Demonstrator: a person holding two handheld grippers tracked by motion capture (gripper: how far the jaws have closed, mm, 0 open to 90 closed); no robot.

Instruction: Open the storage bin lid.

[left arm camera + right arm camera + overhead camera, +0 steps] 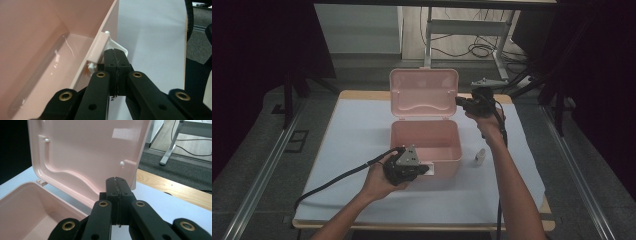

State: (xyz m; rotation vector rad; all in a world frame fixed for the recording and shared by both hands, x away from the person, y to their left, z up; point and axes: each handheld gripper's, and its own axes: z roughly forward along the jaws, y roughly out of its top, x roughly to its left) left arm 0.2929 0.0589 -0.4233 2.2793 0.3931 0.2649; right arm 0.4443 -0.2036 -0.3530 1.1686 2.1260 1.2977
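Pink plastic box (426, 142) at frame centre on the white-covered surface (352, 145), lid (424, 93) upright behind it. Wide bare cover left and below; small white bottle (480, 156) just right. Left claw (426, 170) pressed together beside the white front latch (117, 47). Right claw (458, 100) together too, at the lid's right edge. Glossy, empty interior.

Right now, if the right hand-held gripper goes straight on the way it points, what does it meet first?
Likely the open lid of the pink box: the right hand-held gripper, jaws shut, points at the lid's lower right edge. Depth is unclear, so it might slip past.
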